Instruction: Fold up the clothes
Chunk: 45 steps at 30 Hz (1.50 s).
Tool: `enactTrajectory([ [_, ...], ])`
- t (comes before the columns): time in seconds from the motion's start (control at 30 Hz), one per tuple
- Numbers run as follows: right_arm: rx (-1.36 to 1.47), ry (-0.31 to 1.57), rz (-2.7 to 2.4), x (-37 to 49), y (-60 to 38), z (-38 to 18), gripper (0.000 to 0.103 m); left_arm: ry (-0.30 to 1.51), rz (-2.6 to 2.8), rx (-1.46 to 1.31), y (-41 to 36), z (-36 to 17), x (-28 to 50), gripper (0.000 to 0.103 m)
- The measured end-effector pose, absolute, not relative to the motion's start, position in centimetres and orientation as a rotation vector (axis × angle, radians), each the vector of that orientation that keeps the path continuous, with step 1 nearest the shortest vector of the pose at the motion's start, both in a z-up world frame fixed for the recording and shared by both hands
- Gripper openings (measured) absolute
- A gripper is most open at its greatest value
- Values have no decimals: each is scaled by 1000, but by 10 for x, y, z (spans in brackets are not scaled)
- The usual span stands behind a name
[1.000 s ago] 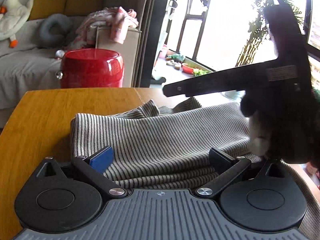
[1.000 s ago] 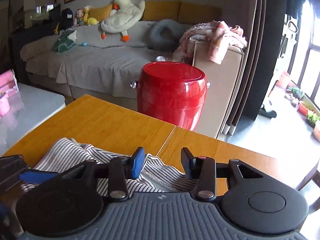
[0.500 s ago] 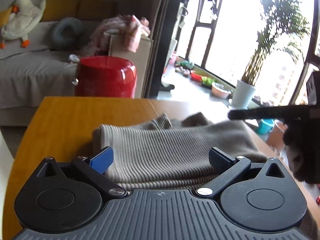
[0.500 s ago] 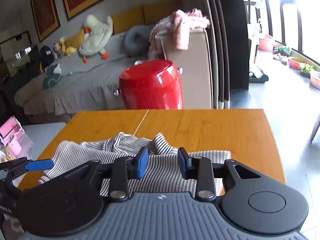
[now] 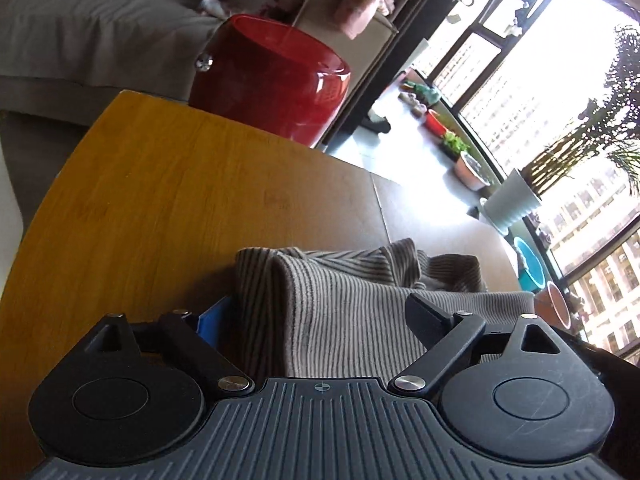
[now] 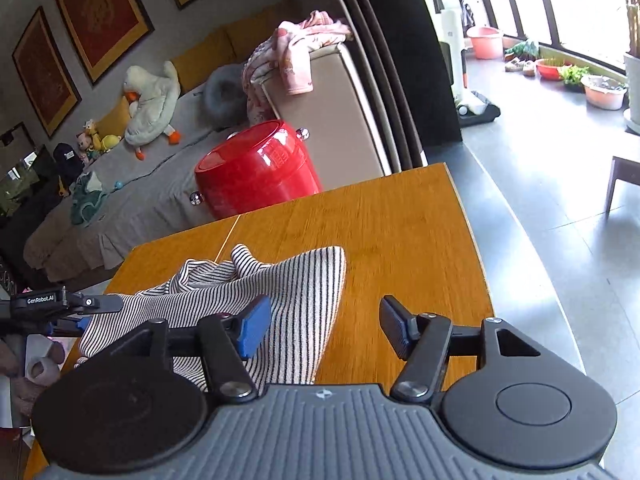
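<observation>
A black-and-white striped garment lies folded and bunched on the wooden table. My left gripper is open, its jaws wide apart over the garment's left folded edge, which hides most of the blue left pad. In the right wrist view the same garment lies at left of centre on the table. My right gripper is open, with the garment's right edge between its blue pad and black pad. The left gripper's finger also shows at the far left of that view.
A red glossy drum stool stands just beyond the table's far edge, in front of a grey sofa with toys and a pink cloth. The table's right edge drops to a tiled floor with plant pots by the window.
Both grippers have tilted and swung. My right gripper's jaws have opened wider. The garment looks more bunched, with its right edge now a folded flap. The right gripper has left the left wrist view.
</observation>
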State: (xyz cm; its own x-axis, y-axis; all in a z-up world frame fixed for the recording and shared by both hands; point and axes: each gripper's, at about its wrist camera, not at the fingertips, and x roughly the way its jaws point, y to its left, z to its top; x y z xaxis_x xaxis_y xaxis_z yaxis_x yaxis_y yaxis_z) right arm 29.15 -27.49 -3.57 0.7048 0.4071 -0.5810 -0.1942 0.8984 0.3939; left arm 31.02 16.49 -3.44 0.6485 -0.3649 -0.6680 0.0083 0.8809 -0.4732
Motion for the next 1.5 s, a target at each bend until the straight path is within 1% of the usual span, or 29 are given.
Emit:
enactTrajectory([
  [0.17, 374, 766, 361, 323, -265, -53, 61, 822, -270, -397, 154, -38, 315, 95],
  [0.27, 429, 755, 402, 339, -263, -61, 62, 794, -278, -335, 149, -40, 313, 94],
  [0.3, 423, 759, 418, 341, -260, -61, 62, 788, -275, -319, 148, -40, 312, 90],
  [0.33, 415, 763, 434, 343, -256, -61, 61, 783, -269, -314, 147, -40, 313, 80],
  [0.37, 408, 767, 449, 345, -252, -62, 60, 778, -263, -313, 148, -41, 315, 74],
  [0.43, 374, 765, 450, 345, -245, -61, 47, 772, -254, -318, 149, -42, 320, 46],
  [0.47, 358, 763, 451, 344, -242, -61, 44, 775, -264, -340, 151, -44, 324, 41],
  [0.5, 359, 766, 449, 346, -242, -62, 35, 779, -274, -360, 152, -45, 328, 36],
  [0.53, 362, 768, 447, 348, -242, -62, 28, 782, -276, -368, 152, -45, 332, 34],
  [0.63, 332, 758, 453, 355, -238, -53, 18, 785, -260, -326, 145, -34, 343, 28],
  [0.7, 288, 736, 460, 361, -232, -39, 17, 729, -274, -312, 145, -11, 333, 28],
  [0.8, 227, 619, 543, 339, -224, 8, 16, 608, -302, -267, 145, 26, 297, 28],
  [0.9, 135, 505, 613, 286, -223, 48, 16, 503, -327, -189, 146, 48, 241, 28],
  [1.0, 67, 477, 651, 223, -227, 60, 16, 473, -346, -133, 148, 47, 183, 28],
  [1.1, -20, 505, 665, 167, -226, 52, 16, 506, -359, -115, 148, 33, 140, 29],
  [1.27, -27, 607, 678, 111, -222, 18, 16, 572, -339, -125, 148, 13, 102, 31],
  [1.43, -111, 632, 664, 65, -212, -6, 17, 630, -318, -117, 152, -1, 69, 39],
  [1.5, -142, 650, 656, 46, -214, -13, 19, 650, -312, -116, 158, -6, 56, 40],
])
